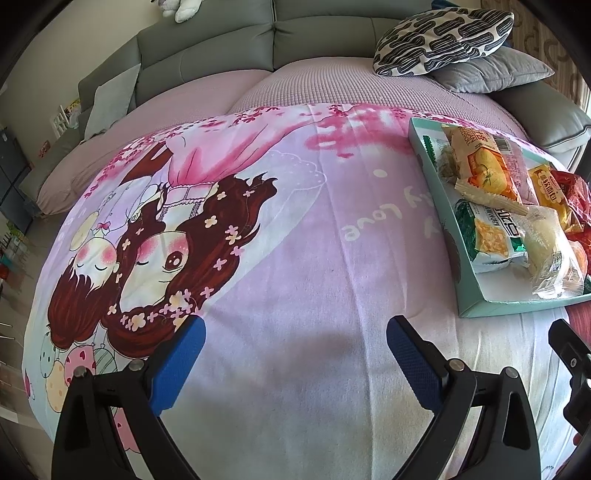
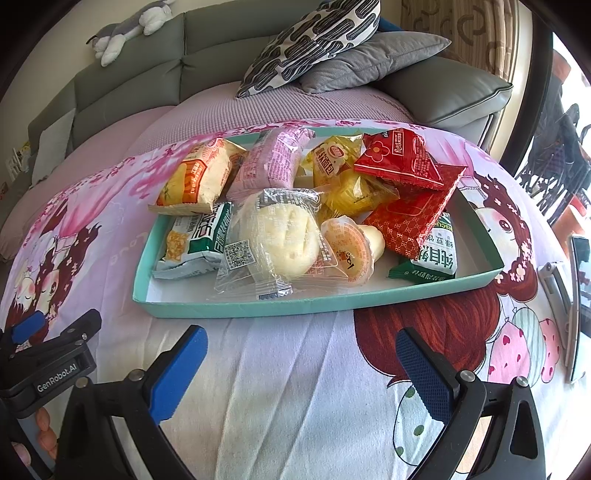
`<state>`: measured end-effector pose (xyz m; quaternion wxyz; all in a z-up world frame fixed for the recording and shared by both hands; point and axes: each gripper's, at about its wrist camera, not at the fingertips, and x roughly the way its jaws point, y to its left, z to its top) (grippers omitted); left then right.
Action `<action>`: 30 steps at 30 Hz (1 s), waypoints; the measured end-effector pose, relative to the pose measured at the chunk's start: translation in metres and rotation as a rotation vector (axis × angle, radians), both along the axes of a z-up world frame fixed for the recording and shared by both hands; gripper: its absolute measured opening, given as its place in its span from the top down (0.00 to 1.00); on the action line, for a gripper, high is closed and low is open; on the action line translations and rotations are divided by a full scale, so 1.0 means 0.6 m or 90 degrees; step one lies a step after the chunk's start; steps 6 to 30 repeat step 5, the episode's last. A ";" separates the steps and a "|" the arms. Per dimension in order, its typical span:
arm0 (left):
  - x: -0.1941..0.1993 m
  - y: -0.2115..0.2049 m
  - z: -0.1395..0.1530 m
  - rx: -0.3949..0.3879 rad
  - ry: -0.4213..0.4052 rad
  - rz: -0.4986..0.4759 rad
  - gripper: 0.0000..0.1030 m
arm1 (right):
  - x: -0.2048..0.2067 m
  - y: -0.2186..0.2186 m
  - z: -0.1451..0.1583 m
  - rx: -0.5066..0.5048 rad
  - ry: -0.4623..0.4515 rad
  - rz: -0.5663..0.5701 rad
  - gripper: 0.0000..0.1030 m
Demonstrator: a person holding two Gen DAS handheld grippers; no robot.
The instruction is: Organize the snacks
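Observation:
A teal tray [image 2: 236, 308] lies on a pink cartoon blanket and holds several wrapped snacks: a clear-wrapped white bun [image 2: 277, 236], an orange-and-white packet [image 2: 201, 177], a pink packet [image 2: 269, 162], red packets [image 2: 399, 158], a green-and-white packet [image 2: 195, 240] and a jelly cup [image 2: 345, 247]. My right gripper [image 2: 299, 373] is open and empty just in front of the tray. My left gripper [image 1: 295, 365] is open and empty over bare blanket, left of the tray [image 1: 476, 302]. The left gripper also shows in the right wrist view [image 2: 55, 343].
A grey sofa [image 2: 155, 66] runs behind the blanket, with a patterned cushion [image 2: 314, 40] and a grey cushion [image 2: 373, 59] at the back right. A plush toy [image 2: 125, 29] lies on the sofa back. A flat device [image 2: 576, 306] rests at the right edge.

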<state>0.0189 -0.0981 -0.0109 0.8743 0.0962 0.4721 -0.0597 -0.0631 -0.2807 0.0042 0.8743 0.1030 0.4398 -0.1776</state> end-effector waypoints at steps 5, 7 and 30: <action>0.003 0.005 0.003 -0.011 0.000 0.006 0.04 | -0.001 -0.001 -0.001 0.001 -0.001 -0.002 0.00; 0.003 0.005 0.003 -0.011 0.000 0.006 0.04 | -0.001 -0.001 -0.001 0.001 -0.001 -0.002 0.00; 0.003 0.005 0.003 -0.011 0.000 0.006 0.04 | -0.001 -0.001 -0.001 0.001 -0.001 -0.002 0.00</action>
